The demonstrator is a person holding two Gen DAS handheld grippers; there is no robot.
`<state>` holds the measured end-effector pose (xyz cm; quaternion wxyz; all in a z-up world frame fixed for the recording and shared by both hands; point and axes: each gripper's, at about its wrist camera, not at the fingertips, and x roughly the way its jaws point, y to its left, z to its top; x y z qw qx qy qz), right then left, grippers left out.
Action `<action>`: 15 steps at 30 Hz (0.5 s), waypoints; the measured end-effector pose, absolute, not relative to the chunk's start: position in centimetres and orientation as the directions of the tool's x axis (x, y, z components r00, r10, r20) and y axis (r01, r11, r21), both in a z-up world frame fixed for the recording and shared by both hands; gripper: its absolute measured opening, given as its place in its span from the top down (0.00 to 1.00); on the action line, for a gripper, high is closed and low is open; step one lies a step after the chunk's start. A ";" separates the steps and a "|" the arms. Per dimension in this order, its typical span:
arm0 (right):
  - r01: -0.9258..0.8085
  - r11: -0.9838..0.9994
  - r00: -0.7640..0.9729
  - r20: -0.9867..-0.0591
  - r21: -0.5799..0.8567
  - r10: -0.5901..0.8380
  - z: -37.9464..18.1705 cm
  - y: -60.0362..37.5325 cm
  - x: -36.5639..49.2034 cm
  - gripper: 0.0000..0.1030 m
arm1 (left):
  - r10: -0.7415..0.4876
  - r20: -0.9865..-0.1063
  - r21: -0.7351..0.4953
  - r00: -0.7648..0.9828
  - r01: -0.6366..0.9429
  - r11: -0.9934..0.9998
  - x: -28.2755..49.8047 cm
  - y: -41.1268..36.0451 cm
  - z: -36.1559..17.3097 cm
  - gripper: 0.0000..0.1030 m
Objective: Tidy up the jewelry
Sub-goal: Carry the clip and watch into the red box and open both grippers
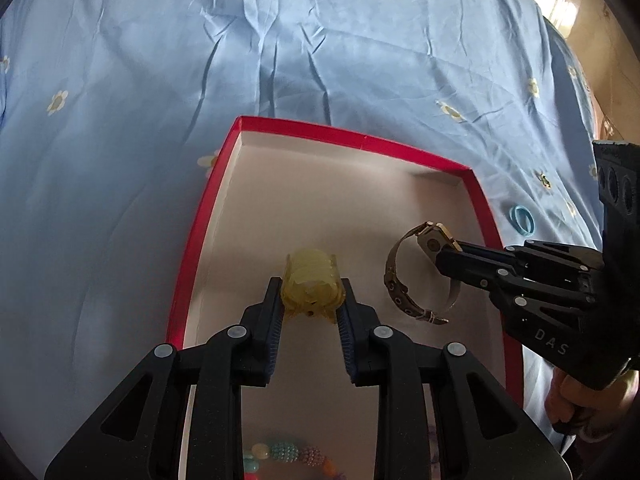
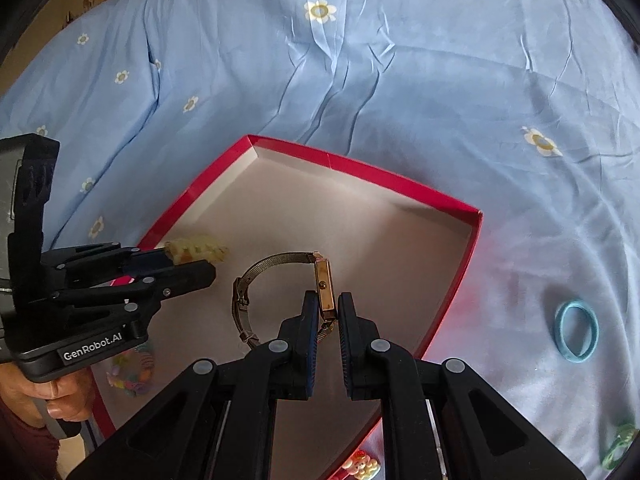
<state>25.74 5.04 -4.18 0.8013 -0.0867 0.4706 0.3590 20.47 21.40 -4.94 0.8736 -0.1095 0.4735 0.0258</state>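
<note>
both claws are closed over the red box (image 1: 192, 248), the left gripper (image 1: 310, 312) on a yellow bracelet (image 1: 312, 280), the right gripper (image 2: 328, 314) on a watch (image 2: 324, 284), a beaded bracelet (image 1: 280, 452) seemingly already inside, a blue ring (image 2: 576, 330) left outside.

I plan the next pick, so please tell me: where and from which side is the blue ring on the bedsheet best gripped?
The blue ring lies flat on the bedsheet, right of the red box, with nothing touching it. Come from above and pinch one stretch of its band, one of the fingers inside the hole and one outside. Its flat pose leaves no side edge to grip.
</note>
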 end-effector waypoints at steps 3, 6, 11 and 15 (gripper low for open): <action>-0.653 0.725 0.284 -0.815 0.220 0.504 -4.5 4.9 25.9 0.86 | -0.055 -0.836 -0.172 0.546 -0.166 0.971 20.2 21.6 -5.0 0.75; -0.649 0.725 0.281 -0.812 0.233 0.512 -4.6 4.9 26.0 0.85 | -0.047 -0.843 -0.169 0.536 -0.182 0.969 19.9 21.7 -5.2 0.71; -0.645 0.721 0.277 -0.801 0.255 0.531 -4.2 4.7 25.8 0.85 | -0.037 -0.843 -0.172 0.537 -0.203 0.964 19.2 21.9 -5.2 0.61; -0.639 0.720 0.290 -0.781 0.272 0.553 -3.1 3.9 25.1 0.84 | -0.024 -0.837 -0.174 0.547 -0.224 0.959 18.9 22.1 -4.8 0.55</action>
